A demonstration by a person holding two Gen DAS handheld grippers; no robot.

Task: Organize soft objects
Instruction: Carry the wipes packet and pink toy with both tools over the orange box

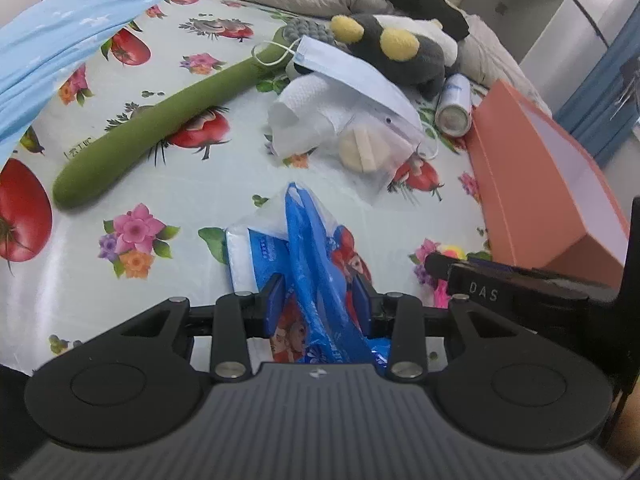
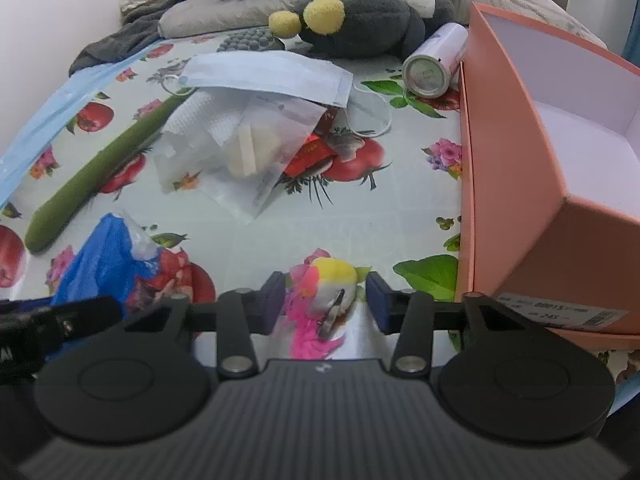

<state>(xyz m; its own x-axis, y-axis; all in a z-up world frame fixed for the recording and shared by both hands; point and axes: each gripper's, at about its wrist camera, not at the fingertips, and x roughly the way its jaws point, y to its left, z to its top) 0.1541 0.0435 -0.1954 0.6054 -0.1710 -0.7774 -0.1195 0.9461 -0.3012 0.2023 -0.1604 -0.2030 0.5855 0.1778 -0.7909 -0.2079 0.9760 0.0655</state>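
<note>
The left gripper [image 1: 320, 304] has its jaws apart around a blue tissue pack [image 1: 308, 252] and the right gripper [image 2: 326, 300] stands likewise parted around a small yellow-pink feathered toy [image 2: 328, 284], both lying beside the orange box [image 2: 516, 184].

1. The left gripper [image 1: 320, 300] has its jaws partly apart around a blue tissue pack [image 1: 304, 256] lying on the flowered tablecloth [image 1: 120, 288].
2. A long green plush stalk [image 1: 160, 120] lies diagonally at the left.
3. A face mask [image 1: 352, 72] drapes over crumpled white paper [image 1: 308, 116], beside a dark plush toy [image 1: 404, 52].
4. An open orange box [image 1: 532, 184] sits at the right, a white can [image 1: 454, 106] just beside its far end.
</note>
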